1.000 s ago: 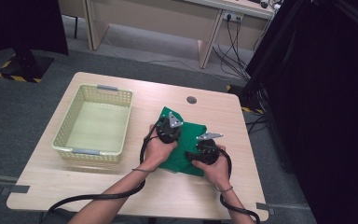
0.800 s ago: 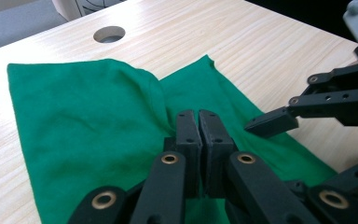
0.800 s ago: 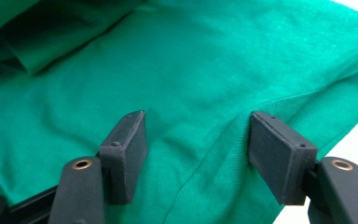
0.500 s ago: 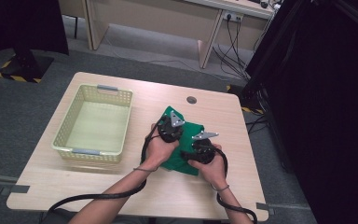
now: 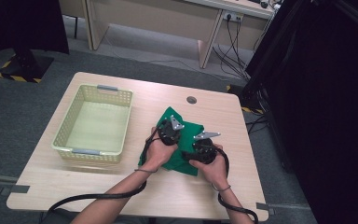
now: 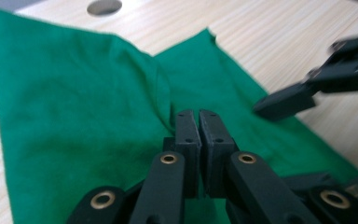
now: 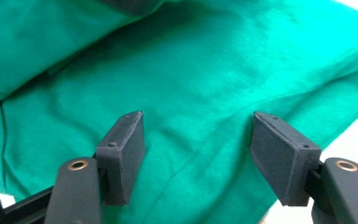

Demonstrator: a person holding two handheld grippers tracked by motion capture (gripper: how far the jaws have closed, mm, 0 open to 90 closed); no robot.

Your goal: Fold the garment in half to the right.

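On table, green cloth long axis roughly diagonal, far-left to near-right.

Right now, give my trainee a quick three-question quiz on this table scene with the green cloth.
1. True or false: the left gripper has its jaws shut.
2. What does the right gripper have under its jaws? A) the basket B) the green cloth C) bare table
3. On which side of the green cloth does the basket stand in the high view?

Key:
1. True, the jaws meet at a fold of the cloth.
2. B, the jaws stand open over it.
3. Its left.
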